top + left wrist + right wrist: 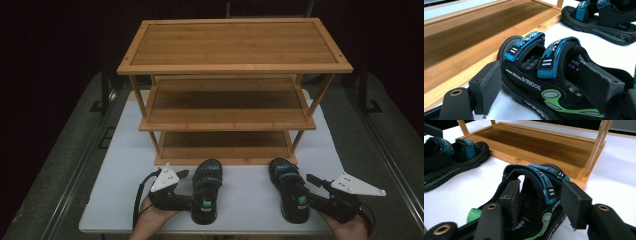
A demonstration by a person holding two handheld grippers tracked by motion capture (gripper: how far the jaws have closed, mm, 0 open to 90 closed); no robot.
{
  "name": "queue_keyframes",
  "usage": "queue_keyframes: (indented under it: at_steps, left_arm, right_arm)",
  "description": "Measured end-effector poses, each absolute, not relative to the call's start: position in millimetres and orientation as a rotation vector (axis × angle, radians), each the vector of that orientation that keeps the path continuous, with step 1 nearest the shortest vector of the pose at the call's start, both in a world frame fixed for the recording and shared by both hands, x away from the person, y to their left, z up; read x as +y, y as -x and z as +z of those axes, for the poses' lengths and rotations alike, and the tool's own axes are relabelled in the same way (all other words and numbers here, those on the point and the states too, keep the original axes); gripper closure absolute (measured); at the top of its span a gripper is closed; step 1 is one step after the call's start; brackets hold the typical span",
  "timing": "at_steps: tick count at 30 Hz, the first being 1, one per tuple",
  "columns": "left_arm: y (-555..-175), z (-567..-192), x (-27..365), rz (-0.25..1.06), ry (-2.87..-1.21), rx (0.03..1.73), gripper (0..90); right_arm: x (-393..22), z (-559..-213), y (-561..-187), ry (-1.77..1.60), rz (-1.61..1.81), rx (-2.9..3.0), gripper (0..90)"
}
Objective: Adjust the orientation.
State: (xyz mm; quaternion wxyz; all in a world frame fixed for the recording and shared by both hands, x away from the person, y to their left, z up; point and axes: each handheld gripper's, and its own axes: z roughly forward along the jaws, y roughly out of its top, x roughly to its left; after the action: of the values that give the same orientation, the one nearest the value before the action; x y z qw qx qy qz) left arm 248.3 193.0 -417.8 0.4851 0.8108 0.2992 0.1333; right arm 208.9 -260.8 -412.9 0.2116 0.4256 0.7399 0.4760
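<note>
Two black sandals with teal straps and green trim lie on the white table, in front of a three-shelf wooden rack. My left gripper comes in from the left at the heel end of the left sandal. In the left gripper view the left gripper is open, its pads straddling the sandal side-on. My right gripper reaches the right sandal from the right. The right gripper is open, one pad inside the sandal, the other pad outside its side wall.
The rack's bottom shelf sits just beyond the toes of both sandals, and its slanted legs stand at the corners. All three shelves are bare. The other sandal shows in each gripper view. Dark floor surrounds the table.
</note>
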Motion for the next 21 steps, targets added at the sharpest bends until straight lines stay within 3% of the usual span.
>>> queue_keyframes:
  at_steps: [11,17,21]
  left_arm:
    - [-248.8,-416.6,191.8,0.316,-1.981,0.754,20.1]
    - [-246.1,-414.4,190.9,0.324,-2.019,0.742,44.4]
    - [-243.6,-413.3,185.9,0.327,-2.050,0.747,54.8]
  right_arm:
    - [-261.0,-418.9,-216.7,-1.243,1.317,2.088,34.8]
    - [-257.8,-418.9,-217.7,-1.240,1.295,2.102,37.0]
    - [-253.4,-418.3,-218.0,-1.205,1.218,2.107,41.4]
